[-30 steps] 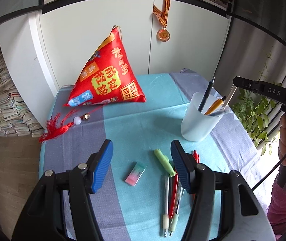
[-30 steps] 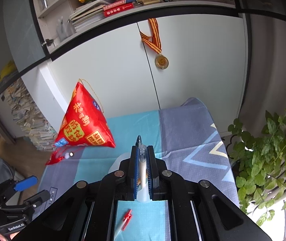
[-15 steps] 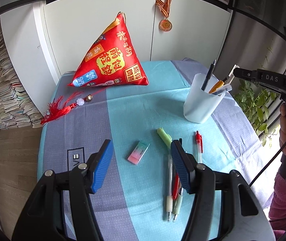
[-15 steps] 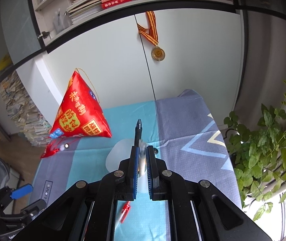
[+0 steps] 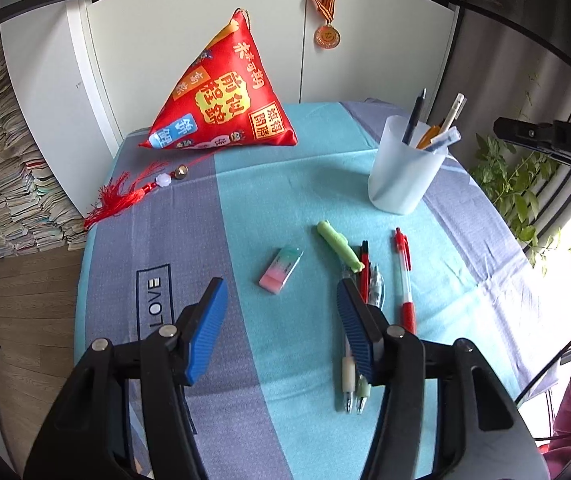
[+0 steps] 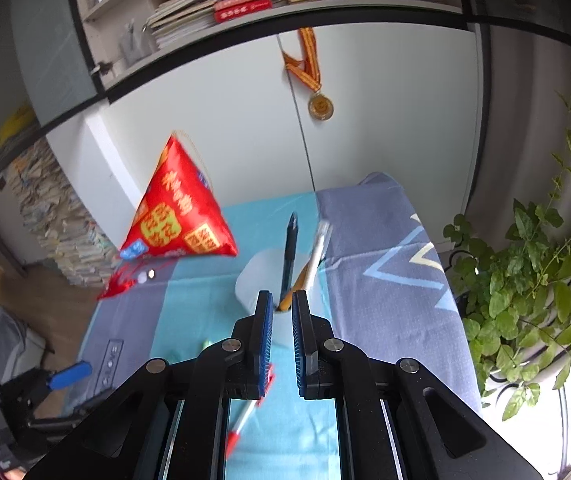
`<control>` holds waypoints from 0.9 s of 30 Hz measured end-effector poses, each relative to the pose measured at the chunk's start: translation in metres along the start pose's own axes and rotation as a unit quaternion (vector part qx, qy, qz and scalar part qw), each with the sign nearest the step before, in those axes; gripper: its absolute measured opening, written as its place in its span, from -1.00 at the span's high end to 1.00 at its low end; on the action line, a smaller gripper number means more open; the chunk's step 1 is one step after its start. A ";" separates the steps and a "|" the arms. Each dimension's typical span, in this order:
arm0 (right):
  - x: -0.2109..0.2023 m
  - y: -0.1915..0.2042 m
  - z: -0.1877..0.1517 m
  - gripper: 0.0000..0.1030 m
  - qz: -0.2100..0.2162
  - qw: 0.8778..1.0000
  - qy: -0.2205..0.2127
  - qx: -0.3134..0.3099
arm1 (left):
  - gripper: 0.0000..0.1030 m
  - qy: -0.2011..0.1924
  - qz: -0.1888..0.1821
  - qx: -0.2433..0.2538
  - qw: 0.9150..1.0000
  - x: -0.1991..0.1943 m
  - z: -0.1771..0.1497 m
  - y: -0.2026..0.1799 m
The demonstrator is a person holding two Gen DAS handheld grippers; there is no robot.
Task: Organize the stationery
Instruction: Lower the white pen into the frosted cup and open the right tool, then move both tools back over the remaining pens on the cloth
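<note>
My left gripper (image 5: 281,320) hangs over the near part of the cloth-covered table (image 5: 285,160); its jaws are closing with nothing between them. A pink and green eraser (image 5: 281,270) lies just past its tips. A green highlighter (image 5: 339,246), a bundle of pens (image 5: 365,280) by the right finger and a red pen (image 5: 403,276) lie to the right. A translucent cup (image 5: 403,168) holds several pens. My right gripper (image 6: 282,340) is shut and empty, a little short of the cup (image 6: 257,276), with the red pen (image 6: 245,416) below it.
A red pyramid-shaped cushion (image 5: 225,108) with a red tassel (image 5: 125,196) sits at the far left of the table. White cabinet doors with a hanging medal (image 5: 327,36) stand behind. A leafy plant (image 6: 545,280) grows off the right edge, and stacked books (image 5: 1,184) line the floor on the left.
The left gripper has drawn back and sunk, so the eraser now lies beyond its tips, and its jaws have narrowed a little. The right gripper has pulled away from the cup, still shut.
</note>
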State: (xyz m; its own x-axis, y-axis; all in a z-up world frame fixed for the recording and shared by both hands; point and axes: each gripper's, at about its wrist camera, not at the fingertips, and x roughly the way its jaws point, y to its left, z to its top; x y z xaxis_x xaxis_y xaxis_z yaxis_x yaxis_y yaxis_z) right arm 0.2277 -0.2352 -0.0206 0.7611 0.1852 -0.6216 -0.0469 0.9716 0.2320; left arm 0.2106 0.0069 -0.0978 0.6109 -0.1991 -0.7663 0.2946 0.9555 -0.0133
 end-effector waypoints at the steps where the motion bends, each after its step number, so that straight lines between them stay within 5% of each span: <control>1: 0.000 0.004 -0.004 0.84 -0.002 1.000 0.007 -0.010 | 0.00 0.003 -0.003 0.001 1.000 0.001 -0.003 0.000; 7: 0.006 0.020 -0.027 0.83 -0.016 0.998 0.038 -0.048 | 0.15 0.030 -0.025 0.017 0.999 0.012 -0.017 -0.011; 18: 0.063 0.048 -0.085 0.83 0.008 0.981 0.182 -0.065 | 0.17 0.085 -0.010 0.057 0.995 0.052 -0.034 -0.038; 27: 0.080 0.050 -0.097 0.82 0.004 0.975 0.216 -0.056 | 0.16 0.086 -0.023 0.074 0.993 0.060 -0.027 -0.052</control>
State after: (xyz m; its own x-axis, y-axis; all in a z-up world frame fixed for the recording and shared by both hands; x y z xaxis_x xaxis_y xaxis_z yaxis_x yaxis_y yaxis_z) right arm 0.2231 -0.1572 -0.1309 0.4181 0.2140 -0.8828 -0.1403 0.9754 0.1700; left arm 0.2118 -0.0486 -0.1602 0.4629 -0.1899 -0.8658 0.4317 0.9014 0.0331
